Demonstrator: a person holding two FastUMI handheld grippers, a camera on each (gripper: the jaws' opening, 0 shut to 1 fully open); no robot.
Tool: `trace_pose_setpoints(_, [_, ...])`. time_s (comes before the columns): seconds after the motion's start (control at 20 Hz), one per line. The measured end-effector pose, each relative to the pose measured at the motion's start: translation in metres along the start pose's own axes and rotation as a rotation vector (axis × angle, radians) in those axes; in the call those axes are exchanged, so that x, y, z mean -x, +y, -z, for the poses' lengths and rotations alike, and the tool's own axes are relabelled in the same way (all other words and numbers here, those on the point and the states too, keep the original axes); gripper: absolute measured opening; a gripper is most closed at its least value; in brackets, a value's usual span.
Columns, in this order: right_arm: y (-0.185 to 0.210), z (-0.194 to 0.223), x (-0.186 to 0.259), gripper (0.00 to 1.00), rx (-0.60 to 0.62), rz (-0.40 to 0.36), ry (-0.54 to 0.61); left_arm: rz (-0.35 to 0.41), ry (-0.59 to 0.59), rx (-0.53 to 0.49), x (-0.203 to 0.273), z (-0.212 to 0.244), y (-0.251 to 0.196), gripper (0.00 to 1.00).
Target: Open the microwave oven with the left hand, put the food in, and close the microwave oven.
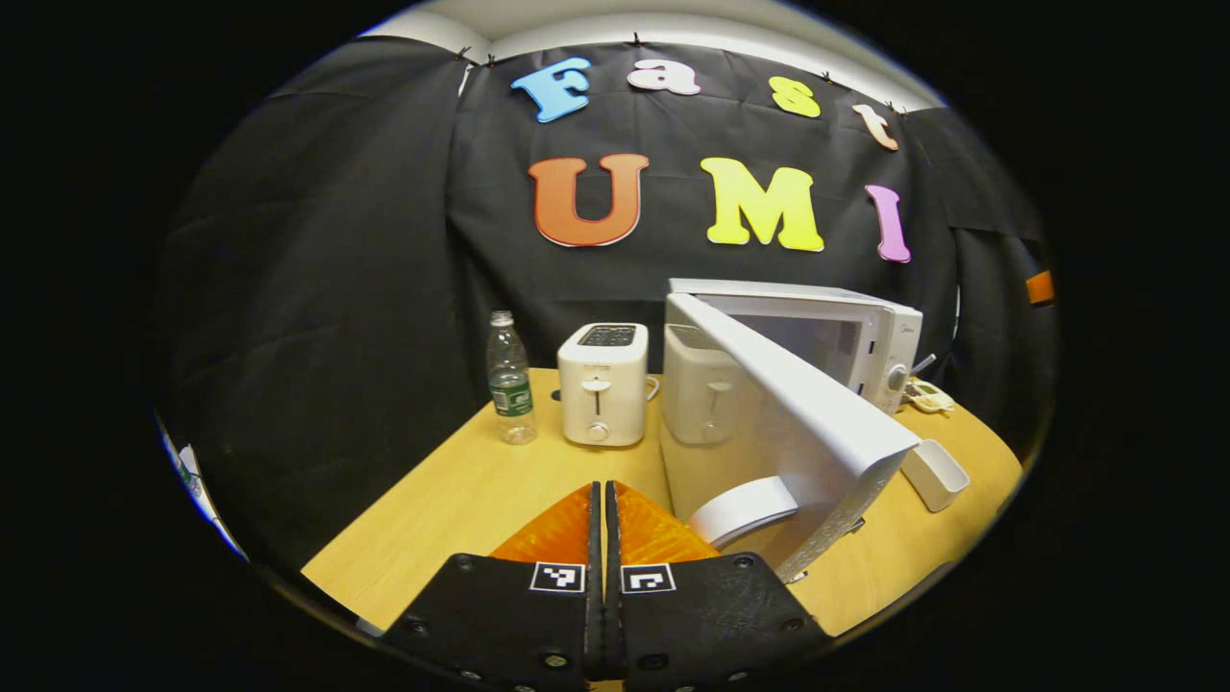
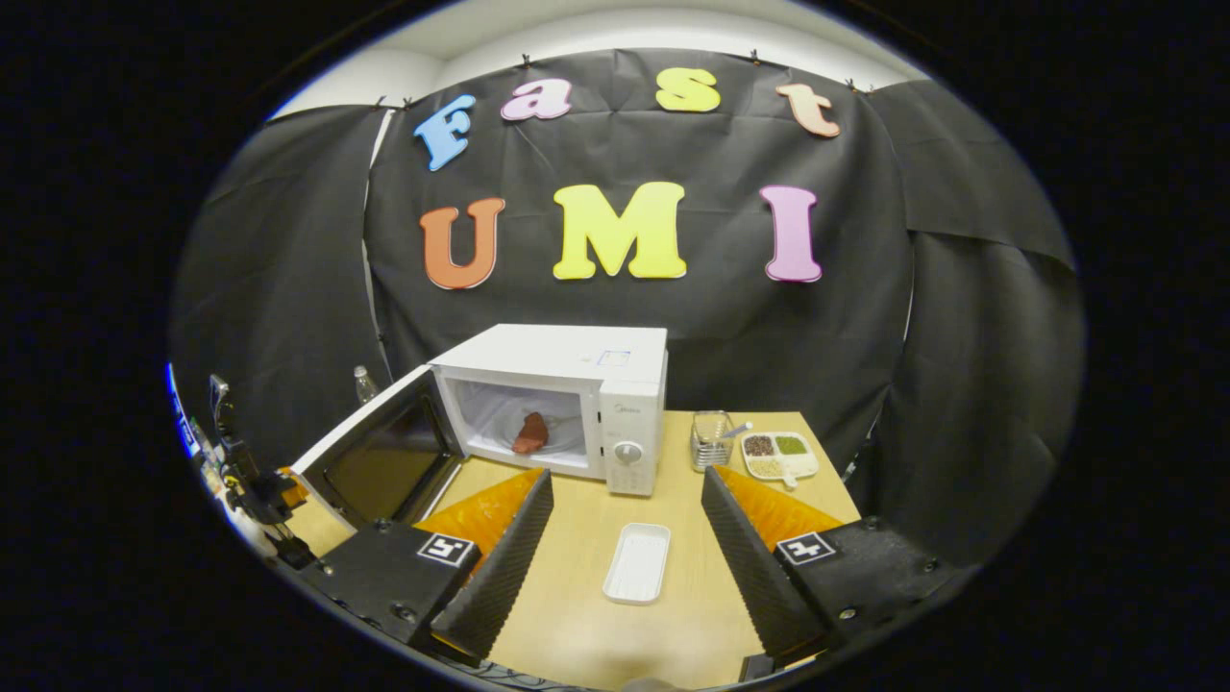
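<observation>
This is a staged recording booth set up like a small kitchen corner. Black cloth (image 2: 865, 317) hangs as the walls, pinned along the top under a pale ceiling. One wooden table (image 1: 461, 500) carries household goods: a white microwave (image 2: 577, 384), a toaster (image 1: 603, 384), a water bottle (image 1: 509, 380) and a divided snack plate (image 2: 780, 455).

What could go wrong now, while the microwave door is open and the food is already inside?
1. The left tongs are closed, just left of the open door. A fast push could slam it or shift the microwave.
2. The toaster and bottle stand beside the door; a wide swing of the left tongs could knock the bottle over.
3. The white tray lies in front of the oven, between the open right tongs; a careless move may hit it.
</observation>
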State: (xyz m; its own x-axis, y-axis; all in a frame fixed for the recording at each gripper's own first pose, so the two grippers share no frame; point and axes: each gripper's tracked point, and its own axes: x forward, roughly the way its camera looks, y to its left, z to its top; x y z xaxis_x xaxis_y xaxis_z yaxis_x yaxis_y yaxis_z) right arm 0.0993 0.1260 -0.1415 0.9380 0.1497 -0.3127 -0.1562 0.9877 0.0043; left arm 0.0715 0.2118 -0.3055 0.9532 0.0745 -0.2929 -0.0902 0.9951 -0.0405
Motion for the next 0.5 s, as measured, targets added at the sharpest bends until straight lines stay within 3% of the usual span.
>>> trace_pose_setpoints(0.4, [-0.009, -0.001, 0.002, 0.99, -0.015, 0.019, 0.000, 0.207, 0.000, 0.000, -0.014, -0.004, -0.107, 0.00])
trace_pose_setpoints(0.45, [-0.013, 0.000, 0.003, 0.92, -0.015, 0.028, 0.004, 0.223, -0.002, -0.010, -0.017, -0.007, -0.116, 0.00])
trace_pose_setpoints(0.5, [-0.016, -0.001, 0.004, 0.92, -0.017, 0.034, 0.004, 0.243, -0.002, -0.015, -0.019, -0.009, -0.125, 0.00])
